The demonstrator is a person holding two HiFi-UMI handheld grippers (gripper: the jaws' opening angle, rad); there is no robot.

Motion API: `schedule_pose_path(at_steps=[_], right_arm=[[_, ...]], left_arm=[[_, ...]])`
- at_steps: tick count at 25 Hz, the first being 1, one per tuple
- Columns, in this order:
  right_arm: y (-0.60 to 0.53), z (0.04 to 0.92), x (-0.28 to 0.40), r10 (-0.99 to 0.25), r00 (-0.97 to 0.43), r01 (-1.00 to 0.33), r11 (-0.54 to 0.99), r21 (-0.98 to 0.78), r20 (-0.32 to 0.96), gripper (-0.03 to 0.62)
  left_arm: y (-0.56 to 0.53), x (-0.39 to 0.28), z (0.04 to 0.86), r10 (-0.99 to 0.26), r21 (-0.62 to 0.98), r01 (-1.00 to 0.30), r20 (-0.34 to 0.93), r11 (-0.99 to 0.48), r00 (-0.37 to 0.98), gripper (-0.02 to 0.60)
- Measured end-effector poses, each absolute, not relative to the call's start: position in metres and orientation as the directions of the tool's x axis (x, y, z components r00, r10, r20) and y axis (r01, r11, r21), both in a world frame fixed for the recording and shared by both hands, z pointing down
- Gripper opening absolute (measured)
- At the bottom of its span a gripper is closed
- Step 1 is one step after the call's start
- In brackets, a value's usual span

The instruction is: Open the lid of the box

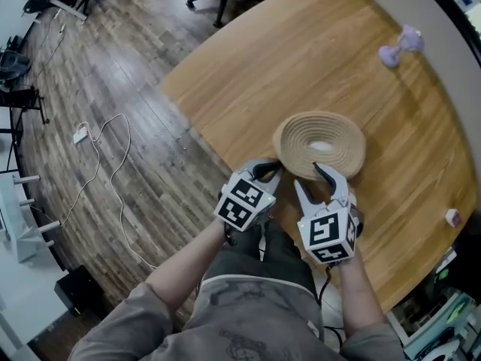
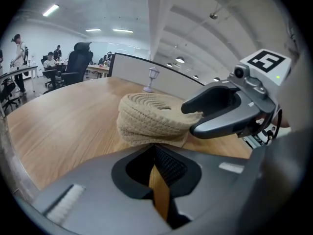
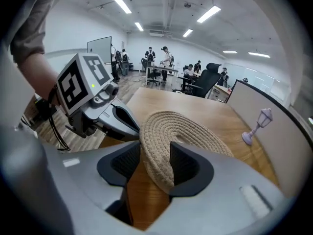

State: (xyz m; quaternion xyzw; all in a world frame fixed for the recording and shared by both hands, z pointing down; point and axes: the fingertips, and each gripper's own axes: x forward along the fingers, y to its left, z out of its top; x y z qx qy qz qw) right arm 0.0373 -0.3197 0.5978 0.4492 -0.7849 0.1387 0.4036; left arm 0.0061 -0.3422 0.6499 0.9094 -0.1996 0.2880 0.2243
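Note:
A round box of coiled beige rope (image 1: 319, 143) stands on the wooden table (image 1: 301, 59), its lid on and dished in the middle. My right gripper (image 1: 308, 174) is at its near rim; in the right gripper view its pads (image 3: 183, 163) straddle the lid's edge (image 3: 156, 153) and hold it. My left gripper (image 1: 267, 173) is at the box's near left side, jaws together, nothing between them. In the left gripper view the box (image 2: 151, 119) sits just past the jaw tips, with the right gripper (image 2: 220, 111) reaching over its rim.
A small lilac lamp figure (image 1: 402, 46) stands at the table's far right, by a curved partition. A small white block (image 1: 452, 217) lies near the right edge. The table's curved edge (image 1: 203, 126) runs close on the left, with a cable (image 1: 105, 164) on the floor.

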Motion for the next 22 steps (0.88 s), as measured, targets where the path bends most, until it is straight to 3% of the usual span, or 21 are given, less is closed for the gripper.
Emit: schedule_pose_path(at_steps=[13,22], right_arm=[[-0.320,0.609,0.036,-0.587,-0.201,-0.735,0.620,0.276,0.784,0.128],[-0.329,0.580,0.041,-0.624,-0.301,-0.783,0.593,0.186,0.722,0.088]], left_arm=[[-0.347,0.014,0.662,-0.223,0.301,-0.498,0.629,-0.813,0.744,0.002],[-0.352,0.014,0.664,-0.218,0.322,-0.522,0.648,-0.790,0.730,0.002]])
